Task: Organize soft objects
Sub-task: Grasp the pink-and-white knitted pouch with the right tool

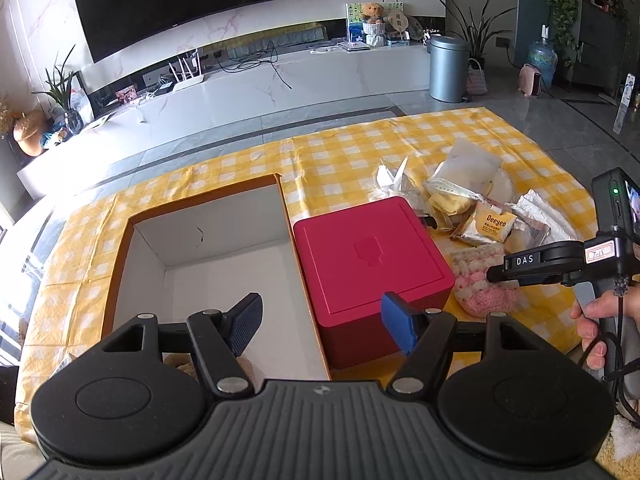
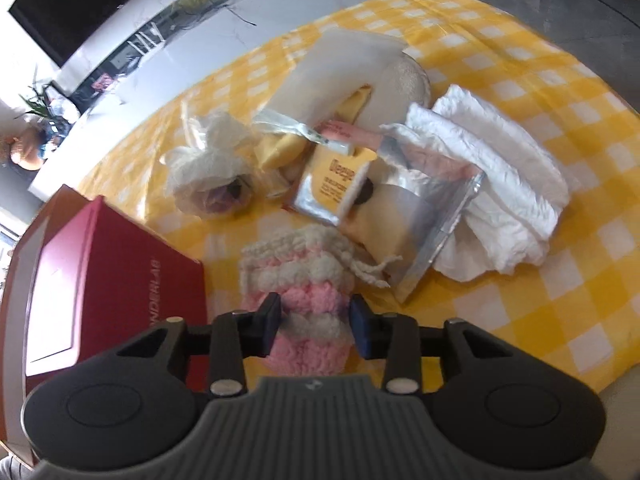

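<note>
Right gripper (image 2: 314,320): mine, pointing steeply down; its two pads sit against either side of the pink-and-white knitted pouch (image 2: 304,292), clenched on the pouch's near end.
Knitted pouch: lies on the yellow checked cloth (image 2: 560,272), just beside the red box (image 2: 120,280); its white drawstring trails toward a silver foil packet (image 2: 432,216). From the left wrist view it shows under my right gripper's fingers (image 1: 500,272).
Left gripper (image 1: 324,320): mine, released, jaws wide apart with nothing between them; it hangs over the near wall shared by the open box and the red box.
Open cardboard box (image 1: 152,248): white inside, orange rim, standing on the cloth and touching the red box on its right side. A tan fuzzy thing shows at its near corner, mostly hidden behind my gripper; cannot tell what it is.
Red box: lid on, square emblem on top, lettering on its side.
Pile beyond the pouch: yellow "Deeyeo" packet (image 2: 340,184), folded white diaper (image 2: 500,184), crumpled clear bag with white tissue (image 2: 212,160), white foam sheet (image 2: 340,64) leaning over yellow cloths, all close together and partly overlapping.
My right hand (image 1: 596,320): wrapped on the gripper handle, at the right edge of the left wrist view.
Background: television, white low counter, grey bin, potted plants.
</note>
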A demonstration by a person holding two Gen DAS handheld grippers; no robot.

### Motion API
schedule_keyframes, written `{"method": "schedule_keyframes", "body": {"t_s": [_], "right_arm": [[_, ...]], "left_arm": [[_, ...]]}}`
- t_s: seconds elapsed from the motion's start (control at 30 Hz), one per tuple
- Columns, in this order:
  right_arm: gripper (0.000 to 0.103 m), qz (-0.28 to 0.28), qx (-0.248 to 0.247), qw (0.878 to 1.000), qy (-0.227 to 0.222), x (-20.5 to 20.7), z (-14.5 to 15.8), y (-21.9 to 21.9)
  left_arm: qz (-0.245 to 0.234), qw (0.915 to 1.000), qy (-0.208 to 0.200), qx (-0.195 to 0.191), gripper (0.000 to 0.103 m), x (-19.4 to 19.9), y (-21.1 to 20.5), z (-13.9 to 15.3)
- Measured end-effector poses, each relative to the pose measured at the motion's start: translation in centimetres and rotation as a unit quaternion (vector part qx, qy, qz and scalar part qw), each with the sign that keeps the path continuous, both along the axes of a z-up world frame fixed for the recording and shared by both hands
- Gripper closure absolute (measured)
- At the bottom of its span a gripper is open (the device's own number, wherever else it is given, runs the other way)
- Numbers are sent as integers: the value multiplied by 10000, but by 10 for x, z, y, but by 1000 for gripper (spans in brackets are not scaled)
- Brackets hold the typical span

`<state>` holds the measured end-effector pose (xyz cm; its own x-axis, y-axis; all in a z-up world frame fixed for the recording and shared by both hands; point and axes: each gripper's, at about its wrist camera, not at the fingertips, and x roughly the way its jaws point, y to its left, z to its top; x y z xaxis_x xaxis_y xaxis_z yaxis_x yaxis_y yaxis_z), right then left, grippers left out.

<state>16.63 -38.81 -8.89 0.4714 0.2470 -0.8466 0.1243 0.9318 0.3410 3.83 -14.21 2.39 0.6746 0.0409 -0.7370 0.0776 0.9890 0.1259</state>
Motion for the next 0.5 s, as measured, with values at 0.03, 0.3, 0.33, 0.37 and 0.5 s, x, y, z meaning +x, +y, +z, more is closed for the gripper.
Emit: {"method": "schedule_keyframes", "body": {"t_s": [0.03, 0.3, 0.33, 0.37, 0.5], "right_arm": [[50, -61, -94, 9999, 113, 2, -4, -1], [13, 617, -884, 9938, -257, 0, 4, 32], [13, 806, -929, 9922, -213, 0, 2, 39], [12, 968, -977, 9903, -184, 0, 0, 46], [10, 1390, -1805, 9737, 0, 4, -15, 72]], "left_arm": [[5, 10000, -1, 24, 23, 0, 0, 0], [36, 9998, -110, 146, 23, -6, 6, 7], [34, 9998, -127, 171, 23, -7, 7, 8], [28, 9997, -133, 188, 23, -8, 8, 8], [86, 9999, -84, 75, 23, -8, 15, 9]]}}
